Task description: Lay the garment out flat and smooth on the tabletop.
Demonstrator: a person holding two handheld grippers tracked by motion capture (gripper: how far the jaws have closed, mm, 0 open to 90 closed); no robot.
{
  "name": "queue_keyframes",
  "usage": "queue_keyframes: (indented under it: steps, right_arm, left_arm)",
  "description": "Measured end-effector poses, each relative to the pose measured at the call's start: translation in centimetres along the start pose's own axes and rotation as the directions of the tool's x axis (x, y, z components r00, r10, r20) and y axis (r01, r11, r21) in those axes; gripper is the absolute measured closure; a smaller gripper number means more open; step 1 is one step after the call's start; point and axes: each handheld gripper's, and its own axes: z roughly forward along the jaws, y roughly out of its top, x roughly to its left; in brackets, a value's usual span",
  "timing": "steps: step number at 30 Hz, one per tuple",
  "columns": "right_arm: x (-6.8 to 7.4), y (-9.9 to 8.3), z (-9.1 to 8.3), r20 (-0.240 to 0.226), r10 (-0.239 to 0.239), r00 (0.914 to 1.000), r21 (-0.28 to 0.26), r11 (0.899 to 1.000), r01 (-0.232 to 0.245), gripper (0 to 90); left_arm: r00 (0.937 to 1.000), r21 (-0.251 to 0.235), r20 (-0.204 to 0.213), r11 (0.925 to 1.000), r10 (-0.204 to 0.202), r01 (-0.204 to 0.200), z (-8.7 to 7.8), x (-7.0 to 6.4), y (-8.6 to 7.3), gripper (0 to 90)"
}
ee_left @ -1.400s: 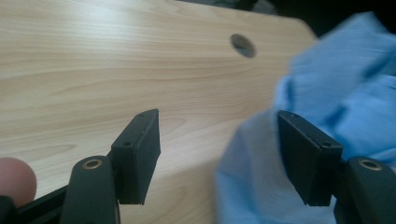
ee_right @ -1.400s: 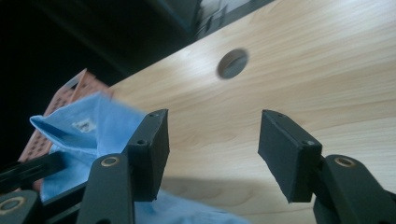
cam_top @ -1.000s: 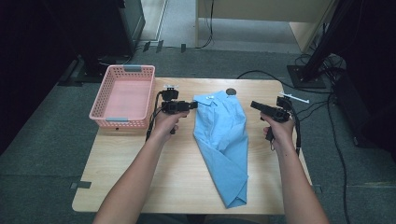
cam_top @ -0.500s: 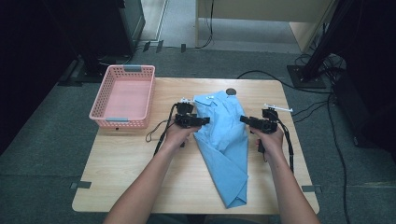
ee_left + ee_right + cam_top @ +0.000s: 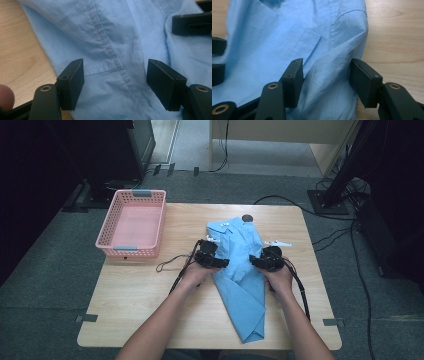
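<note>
**Both grippers spread over the blue shirt**

Nearest me, the person's forearms reach in over the wooden table (image 5: 130, 310). The left gripper (image 5: 115, 82) and right gripper (image 5: 325, 80) each stand with jaws wide apart, straddling folds of the blue shirt (image 5: 242, 270) lying mid-table. Farther off, left, sits a pink basket (image 5: 132, 222).

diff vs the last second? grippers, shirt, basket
Both grippers came toward the person and inward: the left gripper and right gripper now sit at the blue shirt's middle, jaws open around cloth, not closed on it. Shirt, pink basket and table are unchanged.
</note>
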Motion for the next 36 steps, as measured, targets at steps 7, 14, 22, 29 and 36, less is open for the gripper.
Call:
queue_keyframes:
  steps: [7, 14, 22, 29, 36]
  right_arm:
    - [0.7, -0.7, 0.7, 0.097, -0.106, 0.9896, -0.046, 0.993, 0.111, 43.7]
    - [-0.8, -0.1, 1.3, 0.122, -0.107, 0.9867, -0.064, 0.991, 0.115, 41.6]
    - [-2.1, 0.6, 1.7, 0.149, -0.081, 0.9855, -0.068, 0.993, 0.092, 41.0]
    - [-2.1, 0.7, 1.7, 0.152, -0.079, 0.9853, -0.068, 0.994, 0.09, 41.1]
    - [-2.0, 0.5, 1.5, 0.151, -0.05, 0.9872, -0.075, 0.995, 0.062, 39.5]
  left_arm:
    - [0.998, -0.027, -0.056, 0.9992, 0.028, -0.03, 0.5, -0.4, 0.0, 34.1]
    - [0.9953, -0.045, -0.082, 0.9975, 0.051, -0.055, 1.3, -0.8, 0.5, 34.1]
    - [0.9959, -0.075, -0.078, 0.9959, 0.045, -0.051, 2.1, -0.7, 1.0, 34.1]
    - [0.9964, -0.074, -0.085, 0.9973, -0.003, -0.003, 2.0, -0.7, 1.3, 33.7]
    - [0.9987, -0.127, -0.051, 0.9918, 0.006, -0.012, 0.1, -2.2, 1.5, 32.6]
